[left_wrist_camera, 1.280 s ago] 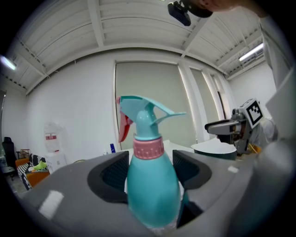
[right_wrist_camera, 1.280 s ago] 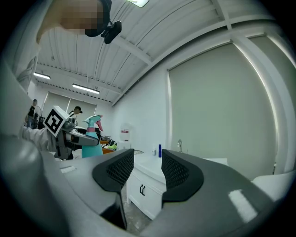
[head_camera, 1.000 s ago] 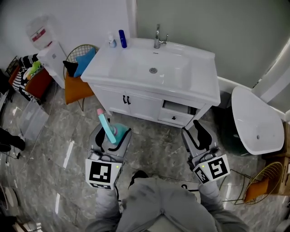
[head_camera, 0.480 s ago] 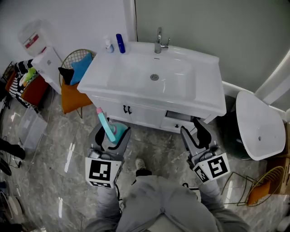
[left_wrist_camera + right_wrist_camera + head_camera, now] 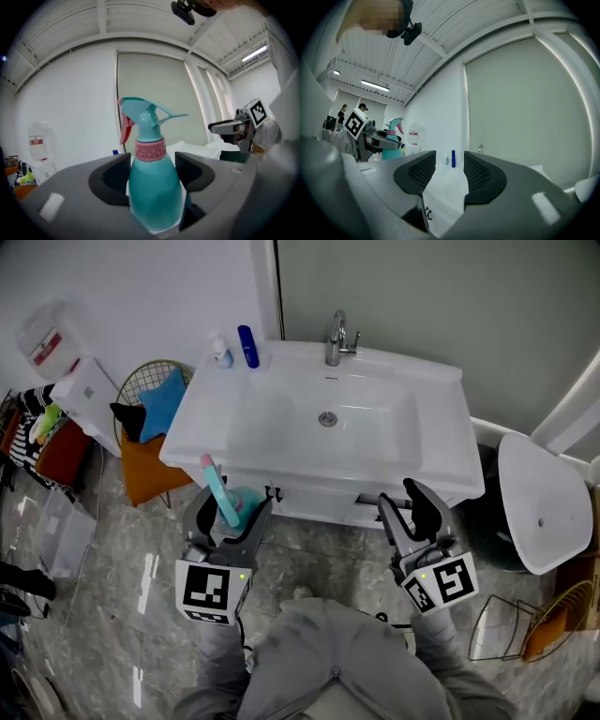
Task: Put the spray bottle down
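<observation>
Currently | teal plastic spray bottle, pink collar point(image 5: 154, 187): upright, clamped in left gripper point(image 5: 230, 514), beside white washbasin point(image 5: 211, 451) front | right gripper point(image 5: 406, 509): narrowly parted, empty | risk: early release drops it floorward.

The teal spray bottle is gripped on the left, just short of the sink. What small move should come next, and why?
Probably carry it forward over the bare left edge of the sink top. The left hand-held gripper holds the spray bottle upright, clamped by its body, just short of the front edge and resting on nothing.
</observation>
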Demonstrator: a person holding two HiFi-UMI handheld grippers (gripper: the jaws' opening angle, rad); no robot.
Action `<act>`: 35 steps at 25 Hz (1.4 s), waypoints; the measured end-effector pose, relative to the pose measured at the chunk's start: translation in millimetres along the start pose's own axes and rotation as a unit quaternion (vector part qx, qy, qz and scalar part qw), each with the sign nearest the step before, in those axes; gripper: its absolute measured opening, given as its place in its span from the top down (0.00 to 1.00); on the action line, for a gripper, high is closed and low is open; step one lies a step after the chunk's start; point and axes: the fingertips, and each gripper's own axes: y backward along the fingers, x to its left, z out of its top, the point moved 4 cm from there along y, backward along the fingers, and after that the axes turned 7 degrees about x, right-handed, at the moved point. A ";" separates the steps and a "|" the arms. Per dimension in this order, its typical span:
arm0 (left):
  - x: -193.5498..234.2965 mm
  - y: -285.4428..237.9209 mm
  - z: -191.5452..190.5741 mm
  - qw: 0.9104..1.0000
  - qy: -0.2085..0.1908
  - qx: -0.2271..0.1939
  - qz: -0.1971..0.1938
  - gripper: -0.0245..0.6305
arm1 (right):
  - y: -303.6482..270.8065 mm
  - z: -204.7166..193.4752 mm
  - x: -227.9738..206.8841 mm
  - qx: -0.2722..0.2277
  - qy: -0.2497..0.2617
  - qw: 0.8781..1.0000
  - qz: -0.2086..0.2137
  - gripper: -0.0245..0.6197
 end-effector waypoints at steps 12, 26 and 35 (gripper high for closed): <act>69.7 -55.9 -6.4 1.000 0.007 -0.003 -0.006 0.43 | -98.0 8.7 0.5 -0.001 0.014 1.000 0.002 0.68; 148.1 -155.0 -10.0 1.000 0.021 0.008 0.021 0.43 | -243.1 5.4 -26.6 0.005 0.013 0.998 0.057 0.68; 183.0 -265.0 4.1 1.000 0.014 0.005 -0.003 0.43 | -323.4 1.3 -59.3 0.020 0.009 0.997 0.075 0.68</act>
